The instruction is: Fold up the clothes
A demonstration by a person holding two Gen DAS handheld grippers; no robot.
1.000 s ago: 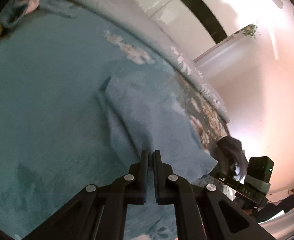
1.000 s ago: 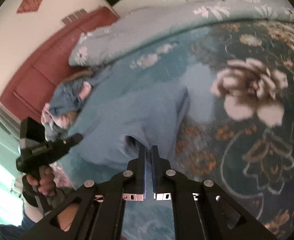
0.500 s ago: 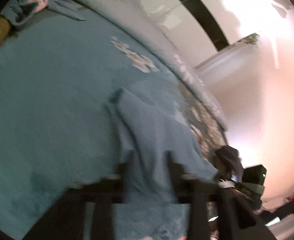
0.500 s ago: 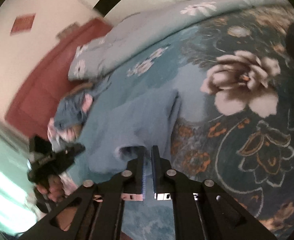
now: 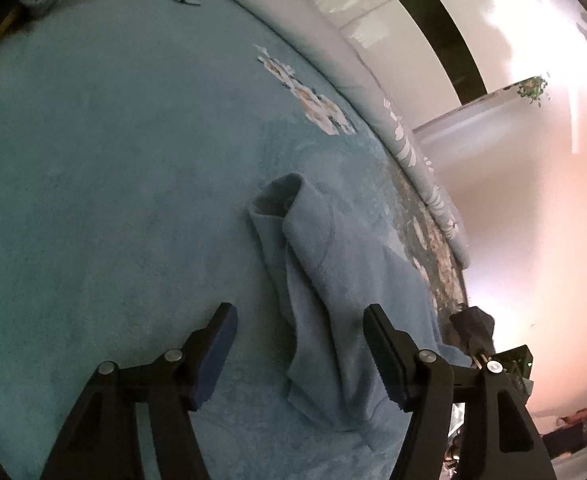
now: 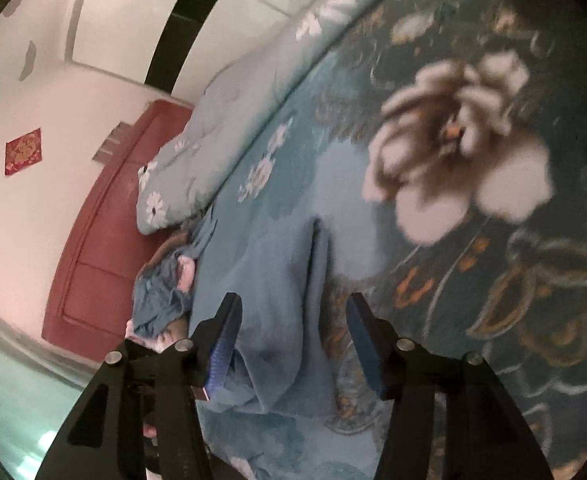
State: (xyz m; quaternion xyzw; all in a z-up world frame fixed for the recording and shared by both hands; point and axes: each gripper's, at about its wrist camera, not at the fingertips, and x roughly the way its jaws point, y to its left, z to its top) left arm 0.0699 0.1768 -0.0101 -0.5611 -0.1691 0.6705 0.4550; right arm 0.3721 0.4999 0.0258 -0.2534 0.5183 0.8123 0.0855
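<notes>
Blue garment point(image 5: 333, 300) on floral bedspread point(image 6: 453, 184), no legible writing

A floral bedspread point(image 6: 473, 184) covers the bed; red headboard point(image 6: 93, 272) against a pale wall point(image 6: 33, 200), warm light.

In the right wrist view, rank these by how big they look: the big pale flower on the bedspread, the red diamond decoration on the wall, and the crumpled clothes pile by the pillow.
1. Pale flower, largest, though it is nearer.
2. Crumpled clothes pile.
3. Red diamond decoration, smallest, but farthest away.
</notes>
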